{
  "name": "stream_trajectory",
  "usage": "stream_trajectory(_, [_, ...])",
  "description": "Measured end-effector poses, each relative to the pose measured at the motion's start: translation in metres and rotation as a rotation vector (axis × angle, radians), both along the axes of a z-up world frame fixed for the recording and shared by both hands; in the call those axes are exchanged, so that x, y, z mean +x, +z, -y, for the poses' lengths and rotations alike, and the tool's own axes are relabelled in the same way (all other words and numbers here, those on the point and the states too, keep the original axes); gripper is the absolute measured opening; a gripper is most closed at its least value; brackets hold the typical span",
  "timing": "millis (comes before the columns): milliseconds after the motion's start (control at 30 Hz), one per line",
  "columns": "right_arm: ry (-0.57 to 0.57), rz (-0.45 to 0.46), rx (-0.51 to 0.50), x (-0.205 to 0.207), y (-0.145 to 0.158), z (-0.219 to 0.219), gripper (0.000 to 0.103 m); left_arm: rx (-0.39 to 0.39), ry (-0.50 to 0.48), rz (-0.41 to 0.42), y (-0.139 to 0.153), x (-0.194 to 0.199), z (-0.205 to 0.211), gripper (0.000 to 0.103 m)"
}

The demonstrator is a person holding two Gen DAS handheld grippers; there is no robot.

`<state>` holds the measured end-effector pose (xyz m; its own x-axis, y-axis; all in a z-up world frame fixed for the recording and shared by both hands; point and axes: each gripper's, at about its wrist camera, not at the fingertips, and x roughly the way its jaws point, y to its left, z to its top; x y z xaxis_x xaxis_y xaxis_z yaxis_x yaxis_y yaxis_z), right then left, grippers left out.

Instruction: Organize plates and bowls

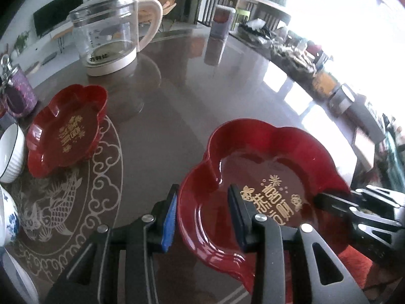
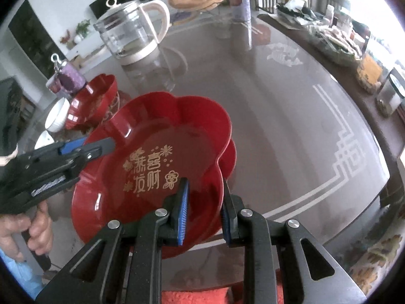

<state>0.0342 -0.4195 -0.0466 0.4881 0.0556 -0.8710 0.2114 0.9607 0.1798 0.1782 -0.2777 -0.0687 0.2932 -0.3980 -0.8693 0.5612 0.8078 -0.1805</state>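
Together, your left gripper [image 1: 202,217] and right gripper [image 2: 205,210] each pinched a wall of the red flower-shaped plate [image 2: 152,162] between narrowly parted pads, carrying it above the glass table [image 2: 291,131]. Only your left view showed the second red plate [image 1: 65,136] resting on the table beside a white bowl [image 1: 10,157] and a glass kettle [image 1: 108,40] — only the right showed your hand [image 2: 27,230]. Gold Chinese lettering [image 2: 146,172] marked the held plate — four characters among little flowers.

We saw two black, angular two-finger grippers, the left gripper [image 1: 203,217] and the right gripper [image 2: 205,211], each with ribbed blue pads [image 2: 183,212] and round silver screws [image 2: 161,212]. A light blue sleeve [image 2: 17,276] covered the left hand's [image 2: 27,230] wrist.
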Motion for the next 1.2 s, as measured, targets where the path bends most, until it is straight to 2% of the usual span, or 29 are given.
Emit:
stream_trajectory(67, [-0.002,-0.002,-0.007,-0.002,0.000,-0.002,0.030,0.005,-0.015,-0.016,-0.004,-0.003,0.000,0.036])
stream_trajectory(133, [-0.009,0.008,-0.005,-0.004,0.002,-0.003,0.045,-0.011,-0.035,-0.034,-0.005,-0.009,-0.002,0.036])
stream_trajectory(167, [-0.014,0.010,-0.008,-0.002,0.001,-0.002,0.048,-0.010,-0.039,-0.028,-0.005,-0.011,-0.003,0.036])
stream_trajectory(200, [-0.019,0.009,-0.015,0.001,0.000,-0.001,0.055,-0.003,-0.043,-0.016,-0.005,-0.014,-0.005,0.036])
stream_trajectory(367, [-0.026,0.021,-0.021,0.007,-0.002,-0.004,0.055,-0.015,-0.013,0.030,0.009,-0.017,-0.026,0.041])
stream_trajectory(433, [-0.028,0.039,-0.037,0.007,0.001,-0.007,0.055,-0.034,0.005,0.023,0.013,-0.015,-0.036,0.047])
stream_trajectory(500, [-0.033,0.049,-0.039,0.006,0.003,-0.008,0.055,-0.055,0.032,0.031,0.019,-0.014,-0.049,0.066])
stream_trajectory(567, [-0.041,0.060,-0.029,0.004,0.006,-0.008,0.055,-0.056,0.058,0.057,0.023,-0.015,-0.061,0.079])
stream_trajectory(633, [-0.041,0.069,-0.022,0.002,0.009,-0.008,0.057,-0.048,0.084,0.086,0.026,-0.016,-0.075,0.082])
stream_trajectory(700, [-0.036,0.077,-0.016,0.000,0.013,-0.012,0.060,0.003,0.115,0.114,0.024,-0.017,-0.089,0.093])
stream_trajectory(767, [-0.027,0.085,-0.025,0.000,0.017,-0.018,0.063,0.127,0.164,0.183,0.016,-0.024,-0.101,0.098])
stream_trajectory(900, [0.014,0.133,-0.104,0.000,0.031,-0.044,0.065,0.319,0.171,0.344,-0.001,-0.041,-0.115,0.098])
stream_trajectory(967, [0.047,0.167,-0.163,0.001,0.038,-0.064,0.070,0.363,0.188,0.406,-0.008,-0.048,-0.126,0.098])
stream_trajectory(1000, [0.062,0.182,-0.184,0.001,0.041,-0.073,0.070,0.355,0.183,0.403,-0.011,-0.049,-0.132,0.098])
stream_trajectory(1100, [0.098,0.220,-0.242,0.004,0.049,-0.097,0.073,0.310,0.176,0.306,-0.018,-0.044,-0.149,0.098])
stream_trajectory(1200, [0.108,0.219,-0.284,0.010,0.048,-0.116,0.074,0.233,0.163,0.256,-0.022,-0.046,-0.160,0.098])
